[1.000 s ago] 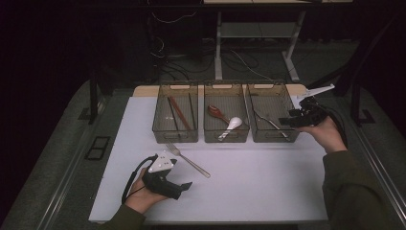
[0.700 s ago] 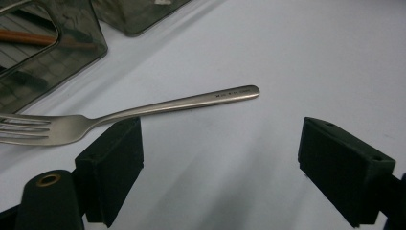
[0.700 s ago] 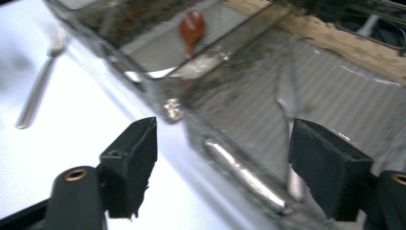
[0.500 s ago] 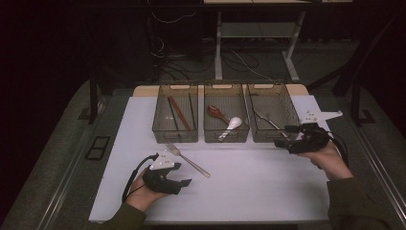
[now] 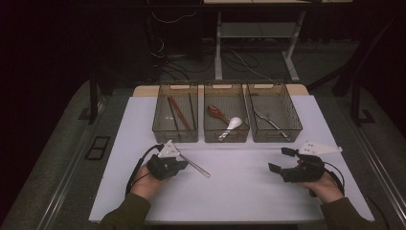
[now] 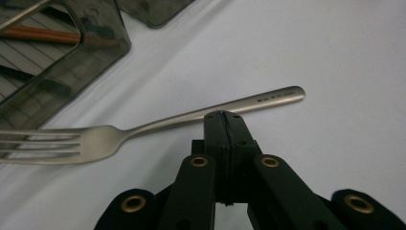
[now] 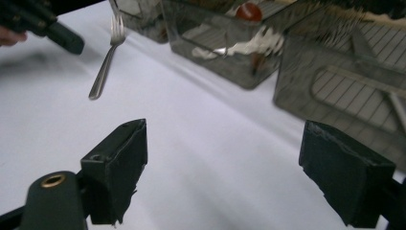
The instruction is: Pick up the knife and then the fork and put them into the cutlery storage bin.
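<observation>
A metal fork (image 5: 196, 166) (image 6: 158, 125) lies on the white mat in front of the left tray. My left gripper (image 5: 184, 164) (image 6: 223, 116) has just been closing. Its jaws now meet pad to pad with nothing between them. The tips sit right at the fork's handle, which runs crosswise just beyond them. My right gripper (image 5: 280, 160) (image 7: 225, 175) hovers low over the mat at the front right, apart from the trays. Its jaws have just been opening and stand wide with nothing between them. The fork (image 7: 106, 57) shows far off in the right gripper view.
Three dark mesh trays stand in a row at the back of the mat. The left tray (image 5: 162, 125) holds chopsticks, the middle tray (image 5: 207, 129) a red spoon and a white one, the right tray (image 5: 293, 120) metal cutlery. Bare mat (image 5: 239, 187) lies between the hands.
The right hand came back from the right tray toward the person and down to the mat, its jaws widening. The left gripper's jaws closed and it shifted slightly toward the fork.
</observation>
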### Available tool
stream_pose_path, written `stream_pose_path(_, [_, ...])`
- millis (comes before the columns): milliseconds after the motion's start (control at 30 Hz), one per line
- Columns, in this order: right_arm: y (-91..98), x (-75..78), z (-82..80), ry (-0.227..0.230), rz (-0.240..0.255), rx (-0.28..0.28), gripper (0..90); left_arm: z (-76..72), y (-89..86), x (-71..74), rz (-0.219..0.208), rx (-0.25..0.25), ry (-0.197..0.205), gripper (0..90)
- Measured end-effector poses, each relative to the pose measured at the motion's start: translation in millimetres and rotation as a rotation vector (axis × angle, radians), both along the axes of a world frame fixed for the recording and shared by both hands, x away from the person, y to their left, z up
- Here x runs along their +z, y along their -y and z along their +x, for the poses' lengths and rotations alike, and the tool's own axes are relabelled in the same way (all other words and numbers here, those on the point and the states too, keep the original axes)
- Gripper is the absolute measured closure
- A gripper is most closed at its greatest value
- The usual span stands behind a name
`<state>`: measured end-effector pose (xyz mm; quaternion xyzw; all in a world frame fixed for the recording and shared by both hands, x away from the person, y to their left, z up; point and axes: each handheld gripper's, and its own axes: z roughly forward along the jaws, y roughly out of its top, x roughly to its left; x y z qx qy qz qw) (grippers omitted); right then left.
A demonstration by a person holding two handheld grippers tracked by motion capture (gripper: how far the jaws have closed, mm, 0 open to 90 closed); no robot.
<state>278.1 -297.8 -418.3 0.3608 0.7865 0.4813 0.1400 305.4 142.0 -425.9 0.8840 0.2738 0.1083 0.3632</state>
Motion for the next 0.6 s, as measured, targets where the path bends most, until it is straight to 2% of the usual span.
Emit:
stream_pose_path(100, [-4.1,-6.8,-9.6,0.006,-0.026,-0.017,16.3,7.8,1.9,1.4,0.01,0.004,0.004,88.8])
stream_pose_path(200, [-5.6,-11.6,-16.8,-0.022,-0.023,0.001,14.2,18.1,3.9,2.2,0.007,0.011,0.013,88.8])
stream_pose_path(367, [-7.5,-17.3,-20.5,-0.023,-0.07,0.008,14.2,38.5,9.5,-0.4,0.056,0.026,0.027,88.8])
stream_pose_path(500, [-6.6,-18.0,-19.1,-0.028,-0.072,0.0,14.2,50.4,12.4,-5.0,0.105,0.038,0.02,88.8])
stream_pose_path(600, [-5.1,-18.5,-19.1,-0.033,-0.077,-0.003,14.2,55.9,11.7,-9.0,0.123,0.057,0.012,88.8])
